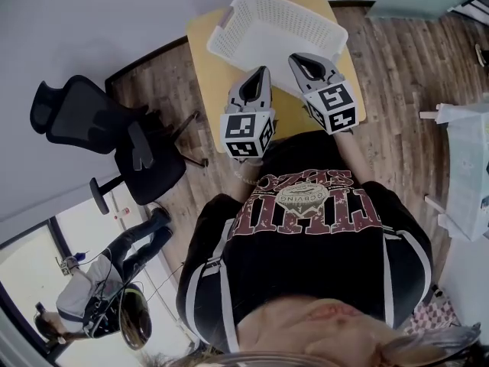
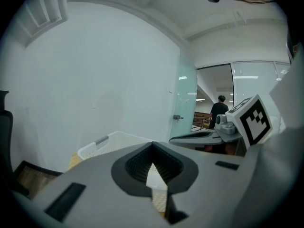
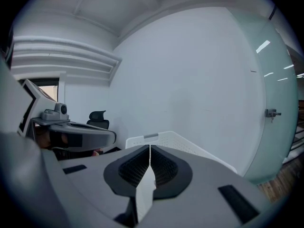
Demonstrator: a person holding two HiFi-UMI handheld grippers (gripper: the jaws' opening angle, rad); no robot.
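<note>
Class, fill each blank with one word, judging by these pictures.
The basket on the table is ____ in colour.
The jaws of the left gripper and the right gripper are both ____.
The office chair on the floor beside the table is ____ in colour.
Missing words: white; shut; black.

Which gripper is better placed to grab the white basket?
Right, narrowly. The right gripper appears to reach further over the near rim of the white basket; the left gripper sits at its edge. Both are shut, empty.

Office room, black swivel chair (image 1: 107, 140), wood-plank floor (image 1: 397, 90), glass door (image 2: 186, 103), plain white walls (image 2: 95, 70)
</note>
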